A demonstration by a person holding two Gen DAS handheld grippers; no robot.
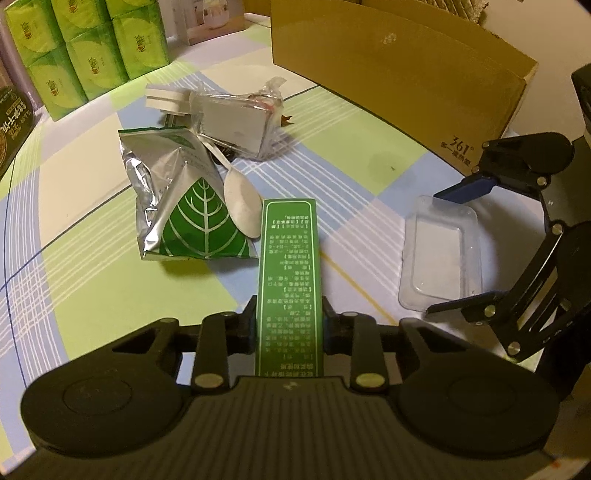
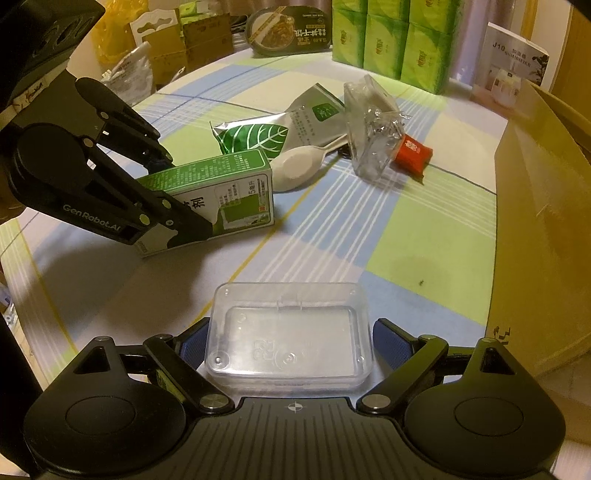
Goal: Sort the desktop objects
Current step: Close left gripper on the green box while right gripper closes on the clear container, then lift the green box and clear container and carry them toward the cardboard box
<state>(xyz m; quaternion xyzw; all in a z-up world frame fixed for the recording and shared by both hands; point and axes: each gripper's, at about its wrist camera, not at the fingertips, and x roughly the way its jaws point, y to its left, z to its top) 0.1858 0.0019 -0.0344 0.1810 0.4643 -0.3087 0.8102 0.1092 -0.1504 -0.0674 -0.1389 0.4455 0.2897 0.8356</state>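
Note:
My left gripper [image 1: 290, 317] is shut on a long green carton [image 1: 288, 258], which sticks out forward between its pads. In the right wrist view the same carton [image 2: 221, 184] rests tilted on the tablecloth, with the left gripper [image 2: 181, 195] clamped on its near end. A clear plastic tray [image 2: 291, 332] lies flat between the blue pads of my right gripper [image 2: 290, 343]. That gripper is open and straddles the tray's short sides with slim gaps. From the left wrist view the right gripper [image 1: 447, 249] brackets the tray [image 1: 439, 254].
Past the carton lie a silver foil pouch with a green leaf [image 1: 177, 199], a white spoon [image 1: 240, 203], crumpled clear packaging [image 2: 373, 129] and a red packet [image 2: 413, 151]. A cardboard box [image 2: 535, 206] stands along the right. Green tissue packs [image 2: 391, 40] and a noodle bowl [image 2: 288, 27] line the back.

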